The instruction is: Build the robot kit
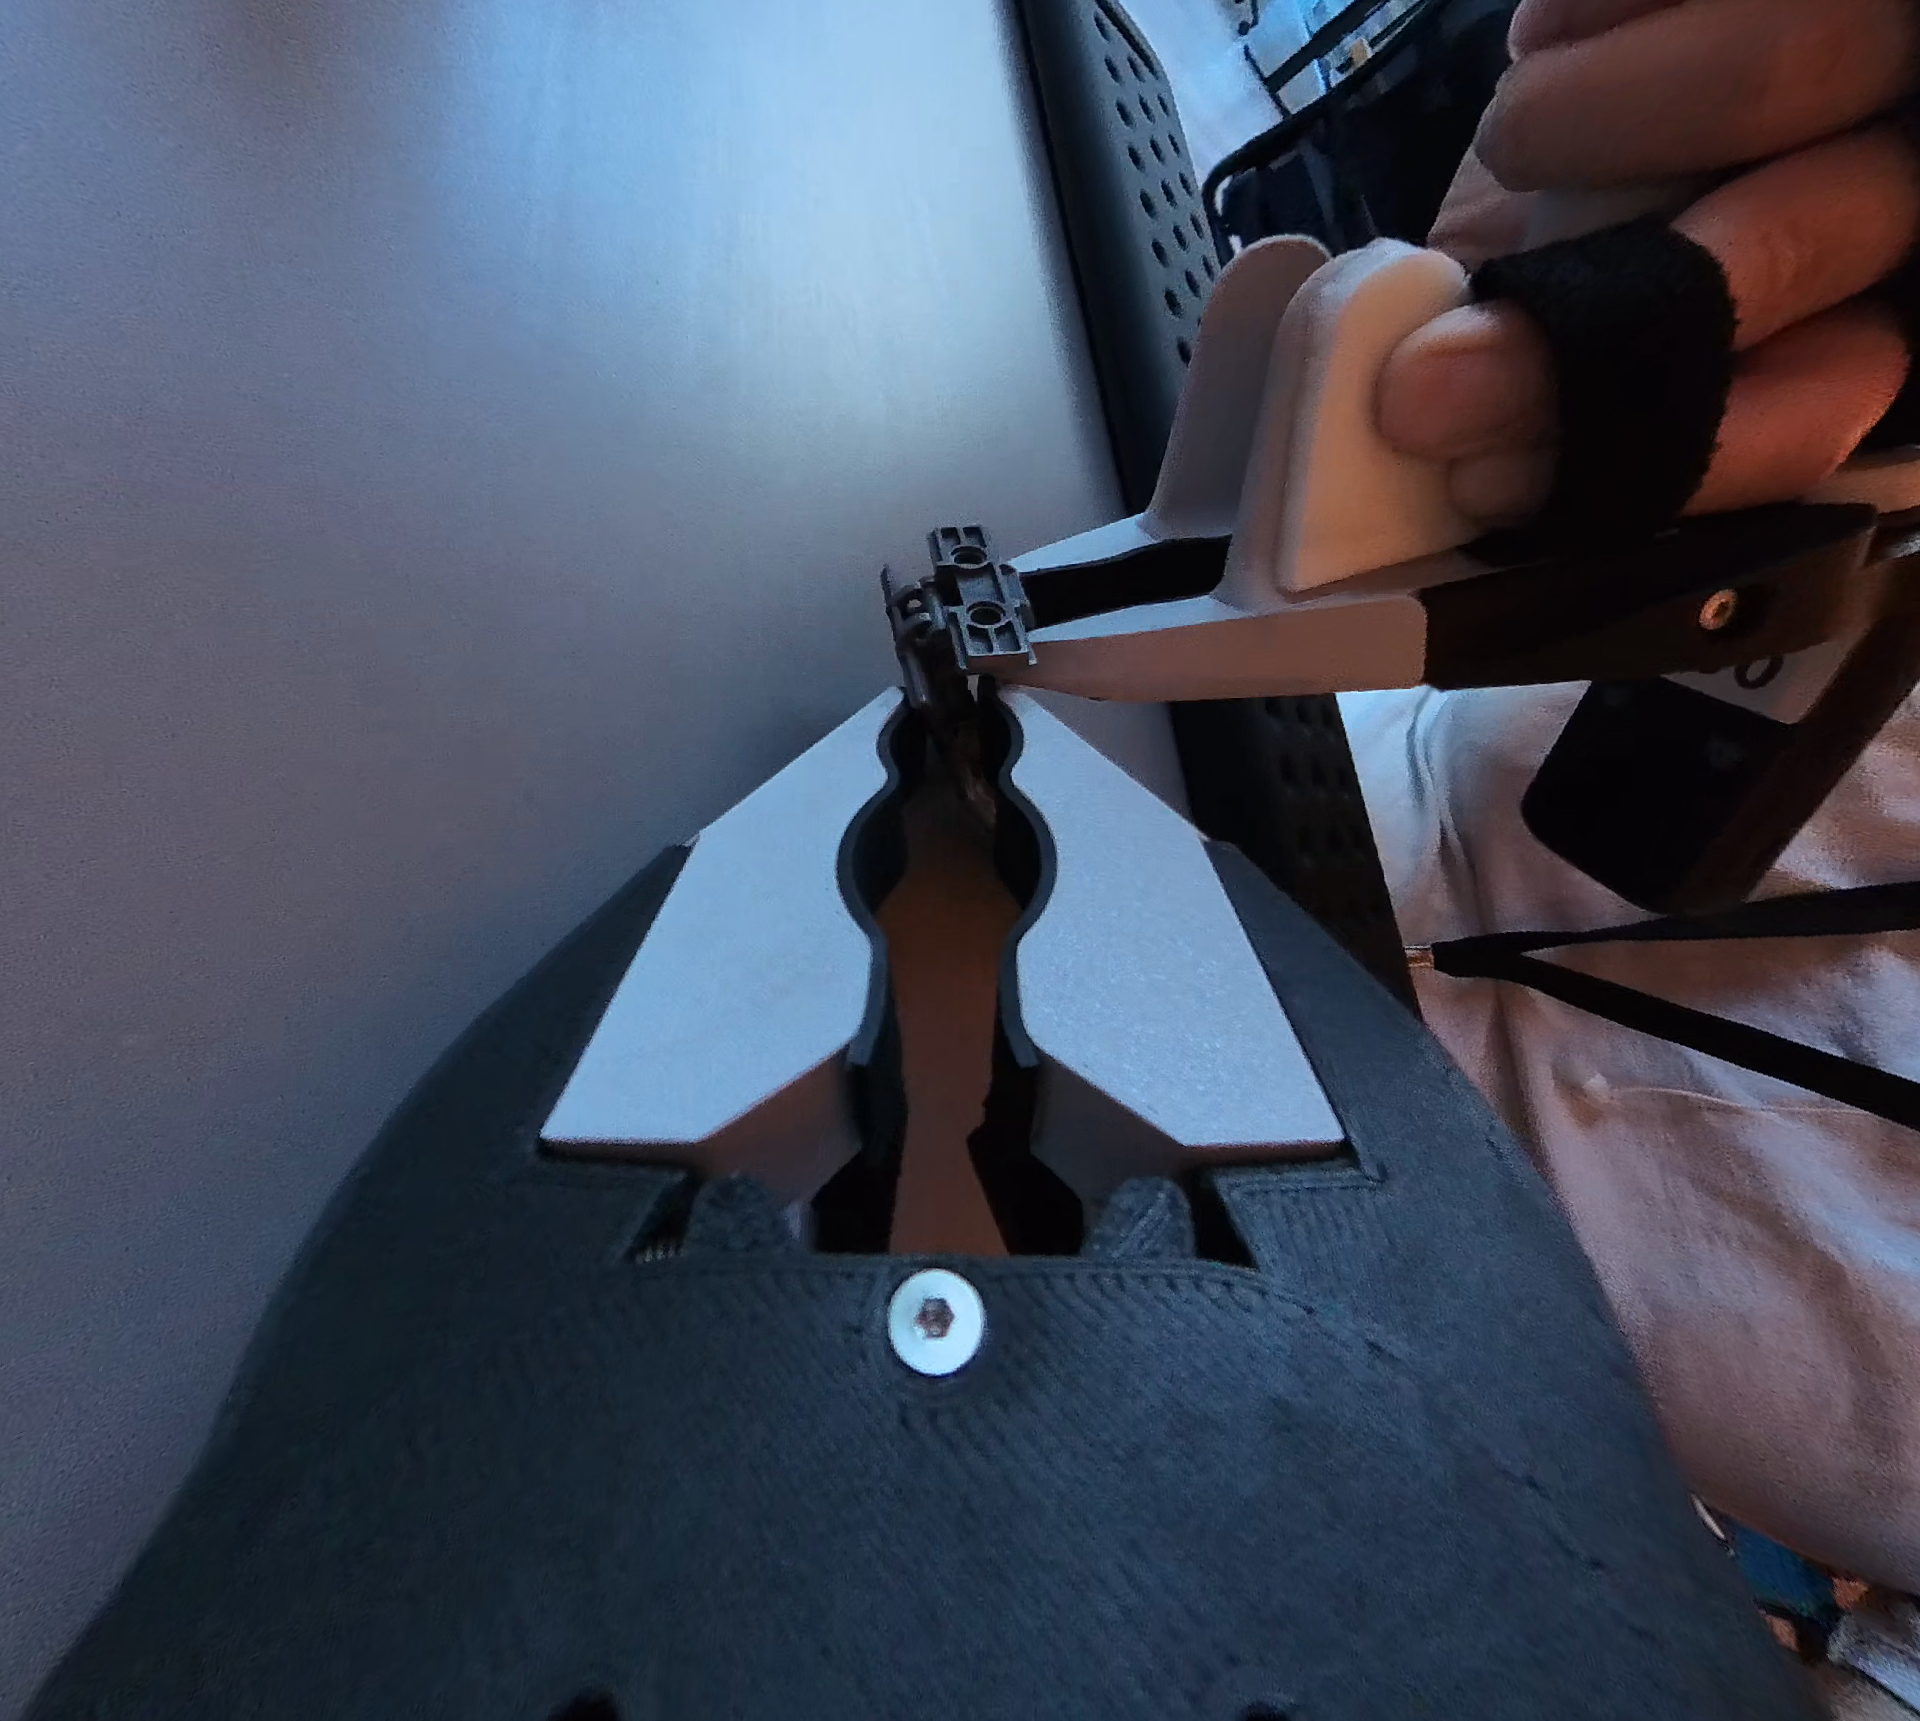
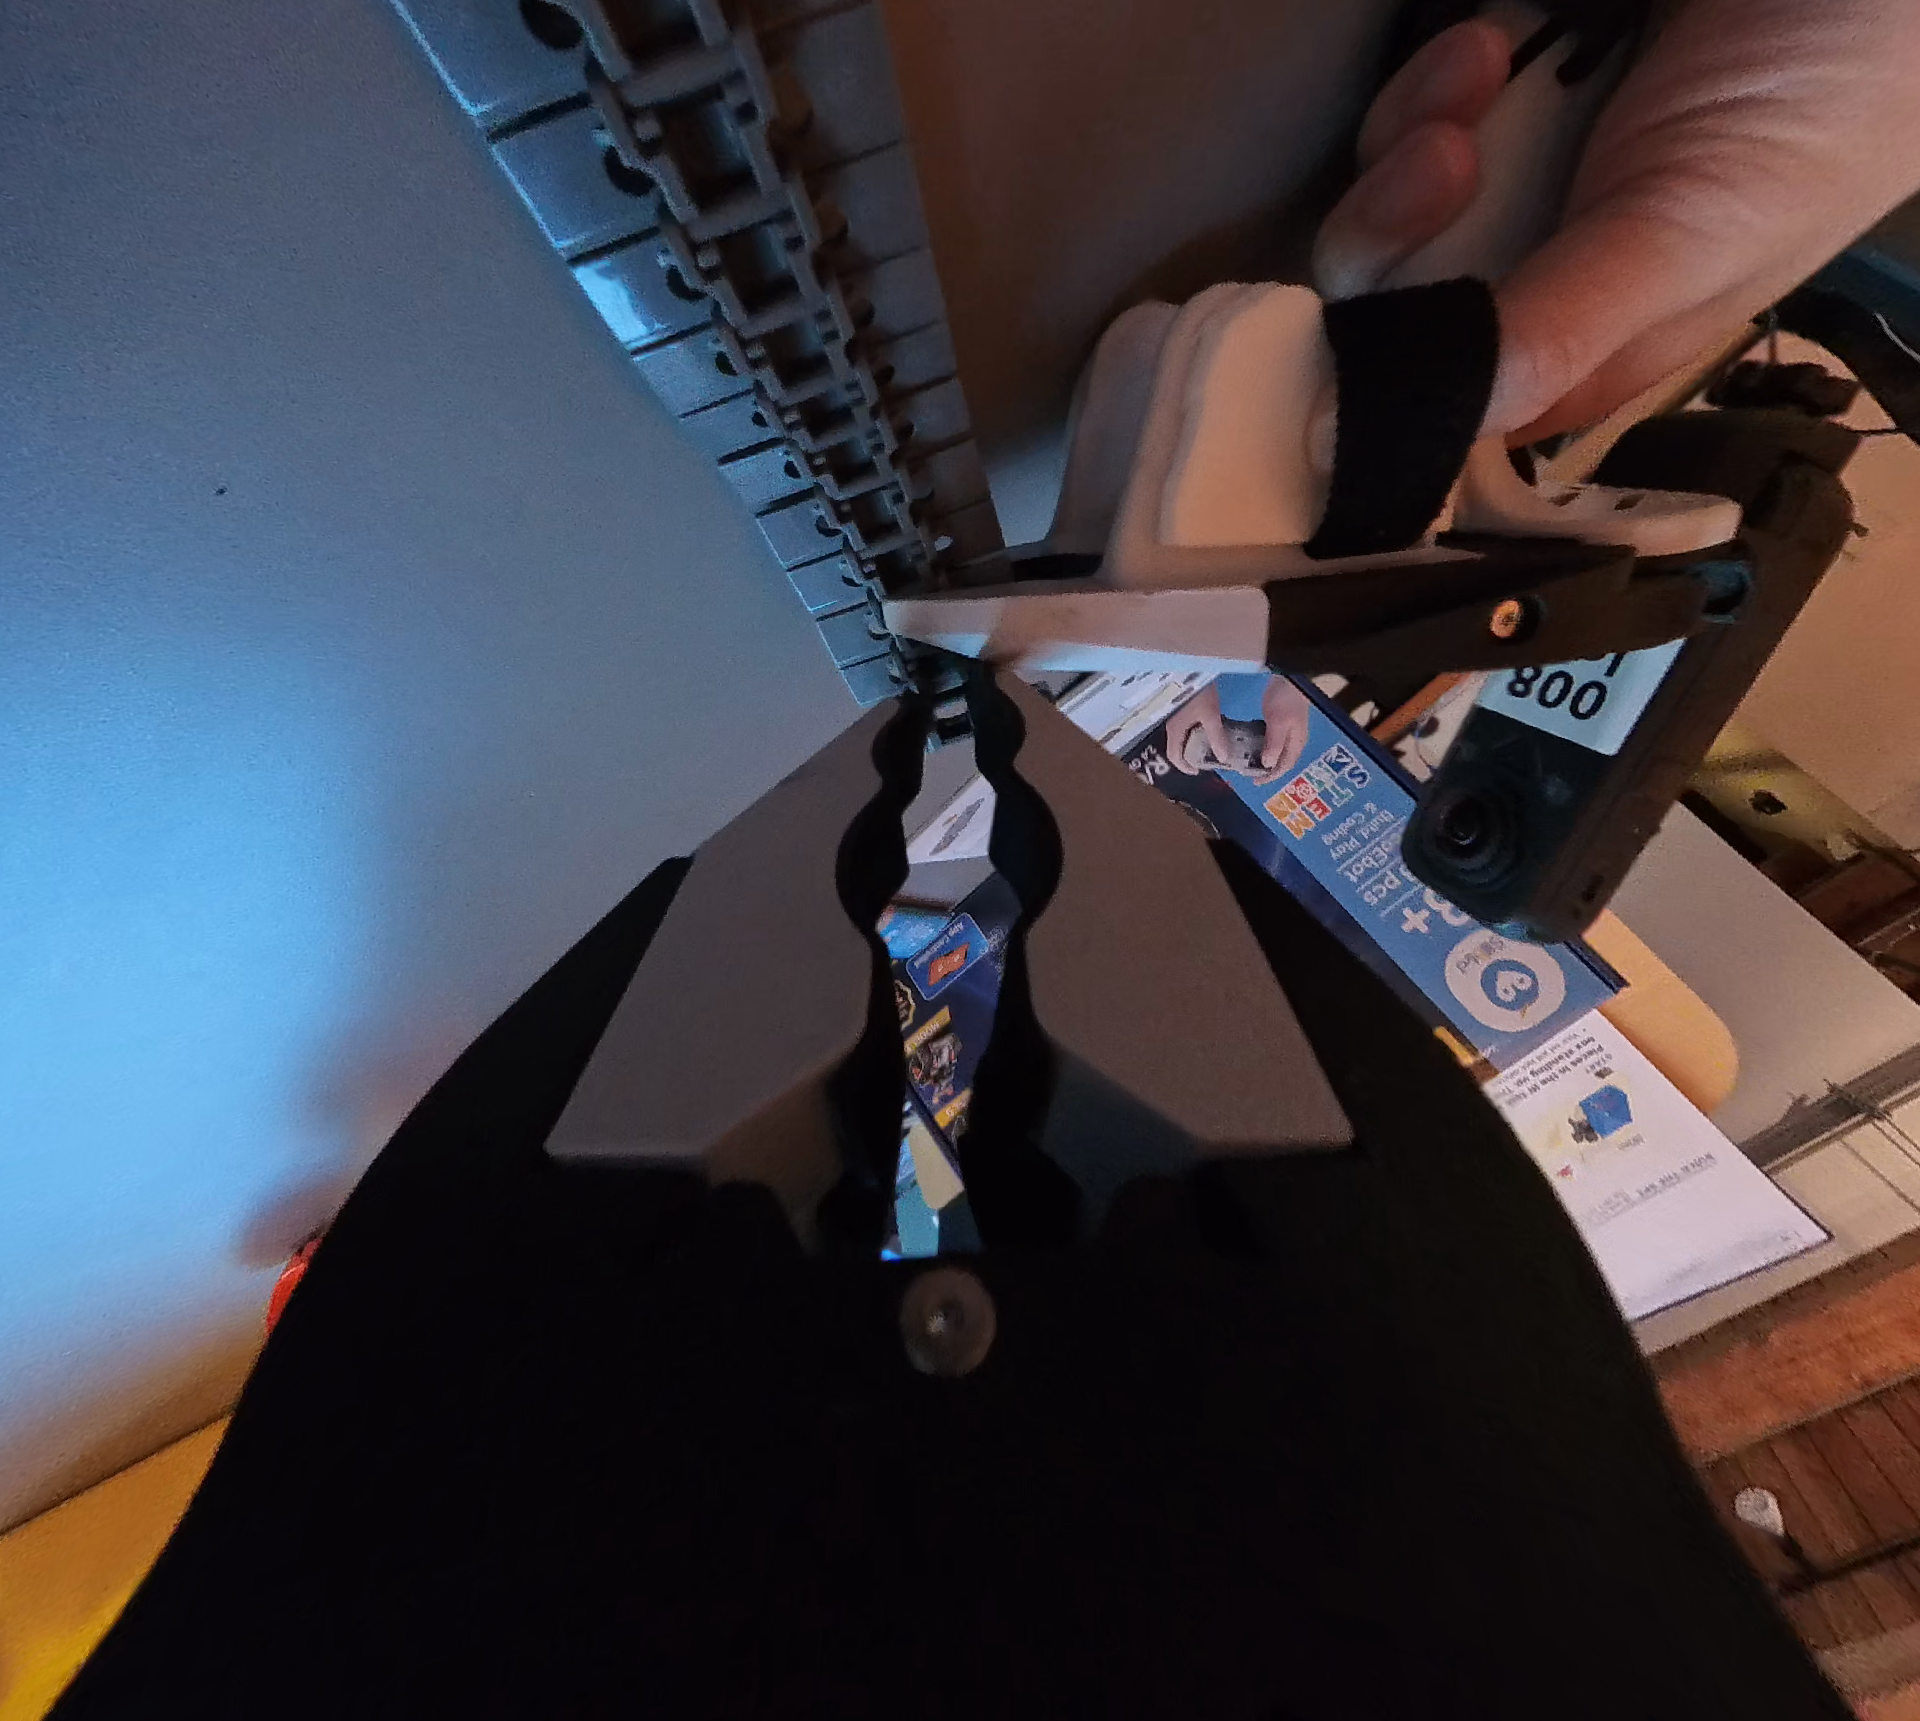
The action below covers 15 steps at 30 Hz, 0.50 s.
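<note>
A chain of grey plastic track links [image 2: 665,144] runs from the top of the right wrist view down to both grippers. My right gripper [image 2: 951,697] is shut on the chain's lower end. My left gripper [image 2: 935,627] comes in from the right and is shut on the chain just above it, tip to tip. In the left wrist view my left gripper [image 1: 948,703] pinches a dark link at its tips. My right gripper [image 1: 1023,617] comes in from the right, shut on the adjoining link [image 1: 977,601]. A hand [image 1: 1662,113] holds it.
A pale tabletop [image 1: 520,321] lies behind the grippers. A black perforated chair back [image 1: 1143,165] stands at its edge, with a person's light clothing [image 1: 1662,1204] beside it. A blue printed box [image 2: 1351,840] and a white sheet [image 2: 1642,1152] lie below, over a wooden floor [image 2: 1818,1463]. Both grippers' tips are close together, under 4 cm apart.
</note>
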{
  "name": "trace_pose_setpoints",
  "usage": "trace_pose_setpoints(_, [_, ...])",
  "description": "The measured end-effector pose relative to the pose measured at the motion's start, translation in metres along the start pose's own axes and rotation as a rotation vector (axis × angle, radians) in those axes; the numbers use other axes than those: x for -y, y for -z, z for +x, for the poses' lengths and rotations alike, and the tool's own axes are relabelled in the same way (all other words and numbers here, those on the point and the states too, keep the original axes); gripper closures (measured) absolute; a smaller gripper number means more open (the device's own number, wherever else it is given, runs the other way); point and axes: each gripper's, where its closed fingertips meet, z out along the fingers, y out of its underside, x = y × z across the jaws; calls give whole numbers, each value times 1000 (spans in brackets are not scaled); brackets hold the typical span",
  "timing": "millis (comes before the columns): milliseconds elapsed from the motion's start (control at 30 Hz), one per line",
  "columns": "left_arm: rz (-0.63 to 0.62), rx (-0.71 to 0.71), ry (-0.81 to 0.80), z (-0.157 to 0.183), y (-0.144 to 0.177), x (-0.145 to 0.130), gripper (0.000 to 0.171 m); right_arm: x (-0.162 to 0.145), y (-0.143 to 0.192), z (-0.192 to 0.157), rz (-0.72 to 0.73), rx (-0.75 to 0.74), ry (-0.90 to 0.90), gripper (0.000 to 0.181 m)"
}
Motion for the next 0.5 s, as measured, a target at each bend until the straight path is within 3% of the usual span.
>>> trace_pose_setpoints(133, [8,-5,-12,2,0,1,164,-2,3,1,16,8,-89,173])
trace_pose_setpoints(500, [22,-40,37,2,2,3,163,-9,3,4,49,-88,-25,171])
